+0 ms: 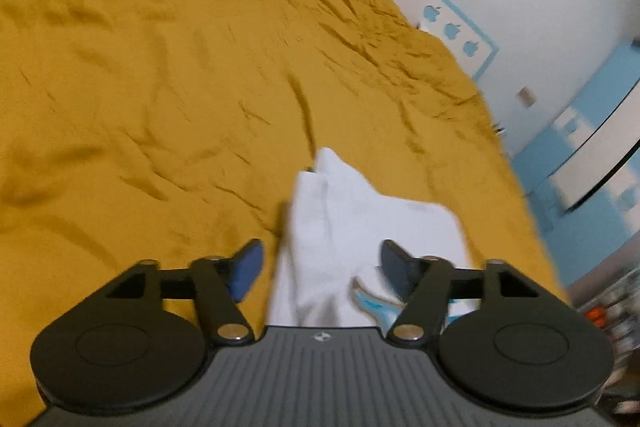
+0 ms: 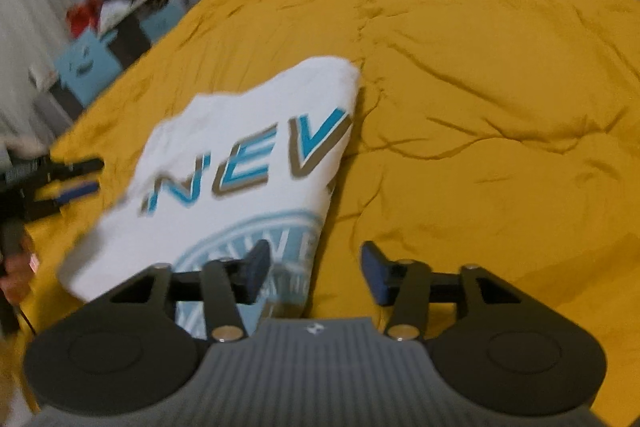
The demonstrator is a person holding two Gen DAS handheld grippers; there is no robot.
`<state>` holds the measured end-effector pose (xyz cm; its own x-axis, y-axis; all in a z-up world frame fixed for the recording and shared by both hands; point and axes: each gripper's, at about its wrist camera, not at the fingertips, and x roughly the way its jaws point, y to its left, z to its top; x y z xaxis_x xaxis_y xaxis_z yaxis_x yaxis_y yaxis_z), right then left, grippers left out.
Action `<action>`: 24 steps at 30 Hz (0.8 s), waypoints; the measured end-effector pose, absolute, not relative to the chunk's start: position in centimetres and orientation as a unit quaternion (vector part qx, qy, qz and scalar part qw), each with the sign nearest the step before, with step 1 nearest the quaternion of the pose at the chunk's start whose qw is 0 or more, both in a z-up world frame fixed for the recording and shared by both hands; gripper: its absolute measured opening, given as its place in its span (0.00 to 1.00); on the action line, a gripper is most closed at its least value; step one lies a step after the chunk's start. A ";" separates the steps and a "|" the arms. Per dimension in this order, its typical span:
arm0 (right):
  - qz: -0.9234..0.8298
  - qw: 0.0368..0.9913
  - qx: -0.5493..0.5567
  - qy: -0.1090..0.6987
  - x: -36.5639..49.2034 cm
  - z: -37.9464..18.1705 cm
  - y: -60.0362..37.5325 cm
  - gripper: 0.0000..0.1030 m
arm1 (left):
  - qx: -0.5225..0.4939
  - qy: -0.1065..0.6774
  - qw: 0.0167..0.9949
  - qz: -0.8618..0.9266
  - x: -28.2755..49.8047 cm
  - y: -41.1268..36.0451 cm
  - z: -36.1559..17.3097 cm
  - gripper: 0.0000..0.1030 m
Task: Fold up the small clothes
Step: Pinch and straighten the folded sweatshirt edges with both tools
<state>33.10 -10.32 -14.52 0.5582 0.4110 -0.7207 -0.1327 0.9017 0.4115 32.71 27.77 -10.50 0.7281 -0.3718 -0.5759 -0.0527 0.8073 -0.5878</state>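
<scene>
Left wrist view: my left tongs (image 1: 320, 269) stand apart, nothing clamped, hovering over the near-left part of the white T-shirt (image 1: 360, 223). Right tongs (image 2: 314, 273) likewise apart and empty, straddling the shirt's right folded edge. The shirt lies partly folded on the yellow bedspread (image 2: 480, 107), long axis running away from both tongs and slanting right. Neither hand looks clearly nearer. Beyond the shirt and to its right there is open bedspread; the bed edge is close on its left.

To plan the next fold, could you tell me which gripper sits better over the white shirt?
Probably the left gripper: the white shirt lies between its open jaws, while the right gripper straddles only the edge.
</scene>
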 end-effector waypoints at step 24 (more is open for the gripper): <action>0.134 0.829 0.274 0.469 44.3 -19.1 -11.1 0.76 | -0.434 0.468 0.747 -0.185 44.8 28.9 -19.3 0.85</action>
<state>44.30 -11.09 -19.10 0.5246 0.4781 -0.7045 0.0352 0.8146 0.5790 44.78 28.87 -19.34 0.4927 -0.6839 -0.5381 -0.1299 0.5537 -0.8225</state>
